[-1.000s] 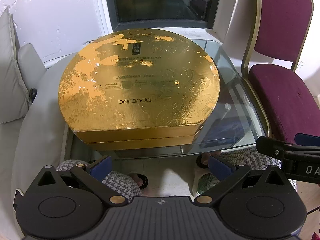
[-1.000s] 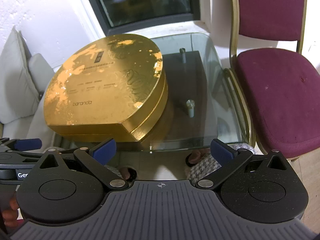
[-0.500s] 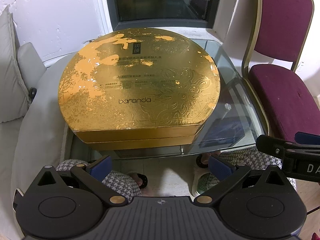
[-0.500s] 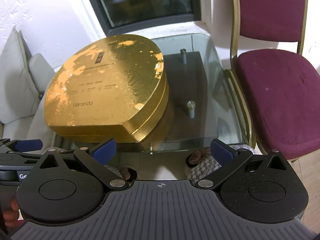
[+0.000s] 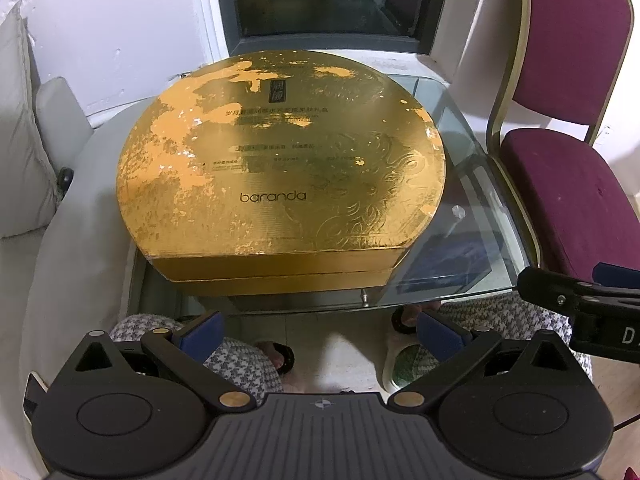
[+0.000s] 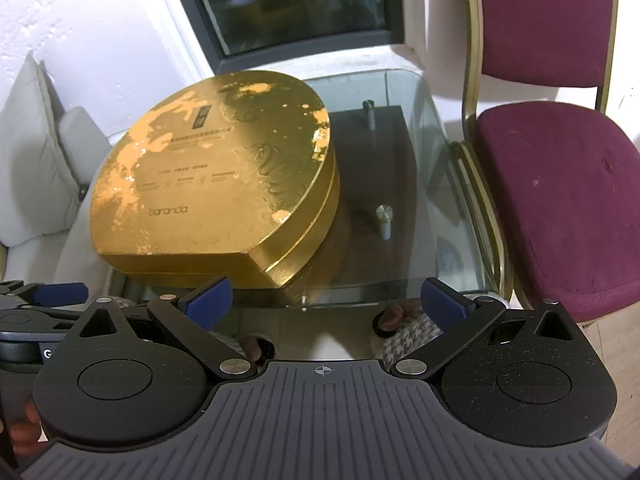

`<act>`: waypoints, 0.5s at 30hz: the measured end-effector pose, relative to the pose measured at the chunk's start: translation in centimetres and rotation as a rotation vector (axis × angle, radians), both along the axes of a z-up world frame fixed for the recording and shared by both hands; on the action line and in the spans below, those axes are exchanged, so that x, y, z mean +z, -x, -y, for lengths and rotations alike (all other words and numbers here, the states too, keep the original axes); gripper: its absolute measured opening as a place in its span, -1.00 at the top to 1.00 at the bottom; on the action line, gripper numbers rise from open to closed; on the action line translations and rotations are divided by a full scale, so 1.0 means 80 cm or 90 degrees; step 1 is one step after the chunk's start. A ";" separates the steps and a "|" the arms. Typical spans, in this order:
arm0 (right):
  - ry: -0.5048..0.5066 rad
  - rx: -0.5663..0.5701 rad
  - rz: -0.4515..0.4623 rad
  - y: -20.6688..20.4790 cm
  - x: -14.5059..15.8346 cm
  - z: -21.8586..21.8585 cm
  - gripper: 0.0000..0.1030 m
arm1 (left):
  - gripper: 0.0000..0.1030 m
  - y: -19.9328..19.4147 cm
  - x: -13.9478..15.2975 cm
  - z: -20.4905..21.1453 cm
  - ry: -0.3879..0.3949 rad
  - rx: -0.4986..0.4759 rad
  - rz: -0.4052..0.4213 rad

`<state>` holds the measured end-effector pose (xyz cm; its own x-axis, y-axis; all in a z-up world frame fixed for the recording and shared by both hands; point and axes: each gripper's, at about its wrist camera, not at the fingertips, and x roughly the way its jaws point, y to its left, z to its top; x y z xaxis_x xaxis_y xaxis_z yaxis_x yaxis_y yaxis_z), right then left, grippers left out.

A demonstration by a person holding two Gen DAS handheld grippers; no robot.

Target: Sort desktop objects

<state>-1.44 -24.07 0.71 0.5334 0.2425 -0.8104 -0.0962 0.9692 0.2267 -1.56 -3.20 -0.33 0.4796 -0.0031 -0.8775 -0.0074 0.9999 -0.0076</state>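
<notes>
While both grippers hang short of the desk's near edge, nothing is held. Left gripper (image 5: 318, 332): jaws spread wide, blue fingertips (image 5: 202, 330) apart, empty. Right gripper (image 6: 326, 304): likewise wide open, empty; blue pads (image 6: 442, 305) clear of everything.

Gold box (image 5: 280, 172): large, round with one flat side, lid on, "baranda" printed on top, foil worn in orange patches. It lies flat on the glass desk (image 5: 472, 216), taking up the left and middle of the top, flat side toward the grippers. In the right wrist view the gold box (image 6: 216, 176) sits left of centre; bare glass of the desk (image 6: 432, 200) lies to its right, with metal support posts visible through it.

Maroon chair (image 6: 560, 200), gold frame, stands just beside the desk's right edge. Pale cushion (image 5: 20, 152) at left. Dark window (image 5: 332, 0) behind the desk. Below the glass: a person's houndstooth trousers (image 5: 240, 364) and dark slippers on a tiled floor.
</notes>
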 end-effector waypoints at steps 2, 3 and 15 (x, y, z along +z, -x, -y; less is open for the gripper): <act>-0.001 -0.001 0.000 0.000 0.000 0.000 -1.00 | -0.99 0.000 0.000 -0.001 0.000 0.002 -0.001; -0.001 -0.001 -0.001 0.000 0.000 0.000 -1.00 | -0.99 0.000 -0.001 -0.001 0.000 0.003 -0.002; -0.002 -0.003 0.000 0.001 0.000 0.000 -1.00 | -0.99 0.000 0.000 -0.002 0.003 0.003 -0.001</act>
